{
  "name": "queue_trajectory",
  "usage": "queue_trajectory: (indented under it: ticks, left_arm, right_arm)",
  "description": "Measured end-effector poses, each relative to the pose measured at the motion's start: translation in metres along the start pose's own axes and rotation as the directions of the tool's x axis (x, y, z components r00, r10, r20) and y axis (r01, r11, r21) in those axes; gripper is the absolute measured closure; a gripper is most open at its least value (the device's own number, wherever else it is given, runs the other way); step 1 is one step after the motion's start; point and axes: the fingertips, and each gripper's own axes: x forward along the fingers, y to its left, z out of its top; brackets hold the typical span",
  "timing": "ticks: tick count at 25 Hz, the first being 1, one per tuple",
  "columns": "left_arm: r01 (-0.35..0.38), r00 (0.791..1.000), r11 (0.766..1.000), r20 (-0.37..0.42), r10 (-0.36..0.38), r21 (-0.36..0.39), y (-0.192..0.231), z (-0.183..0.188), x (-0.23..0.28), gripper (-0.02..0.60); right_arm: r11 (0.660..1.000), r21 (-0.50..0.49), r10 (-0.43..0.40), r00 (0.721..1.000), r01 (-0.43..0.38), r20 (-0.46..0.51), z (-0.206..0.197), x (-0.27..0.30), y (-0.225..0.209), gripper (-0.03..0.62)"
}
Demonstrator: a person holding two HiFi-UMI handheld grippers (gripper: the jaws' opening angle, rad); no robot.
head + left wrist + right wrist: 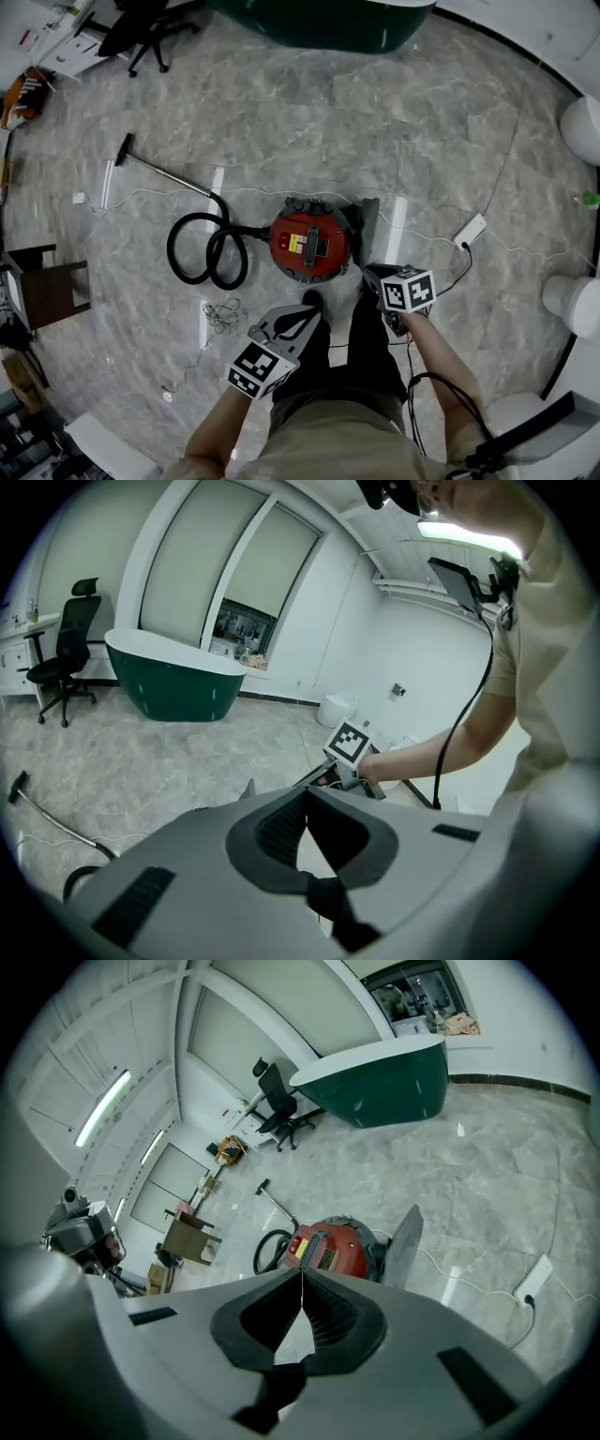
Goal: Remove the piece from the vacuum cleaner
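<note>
The red vacuum cleaner (pixel 312 246) stands on the marble floor just ahead of the person's feet, also seen in the right gripper view as the vacuum cleaner (pixel 330 1251). Its black hose (pixel 206 251) coils to the left and runs out to a wand (pixel 164 174). A flat grey panel (pixel 367 227) leans upright against the vacuum's right side; the same panel (pixel 403 1239) shows in the right gripper view. My left gripper (pixel 296 324) hovers near the body, shut and empty, its tips (pixel 306 791) meeting. My right gripper (pixel 377 276) is shut with nothing in it, just short of the panel, jaws (pixel 302 1271) closed.
A white power strip (pixel 470 230) and thin cables lie right of the vacuum. A dark green tub-shaped counter (pixel 323 19) and an office chair (pixel 141 37) stand far back. A wooden stool (pixel 47 286) is at the left. White rounded objects (pixel 581 127) line the right edge.
</note>
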Motion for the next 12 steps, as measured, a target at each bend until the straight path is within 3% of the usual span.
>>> queue_trajectory:
  ticks: [12]
  left_arm:
    - [0.014, 0.998, 0.995, -0.056, -0.02, -0.094, 0.02, -0.074, 0.048, 0.577]
  right_arm:
    - [0.995, 0.039, -0.096, 0.995, 0.097, -0.026, -0.019, 0.086, -0.08, 0.587]
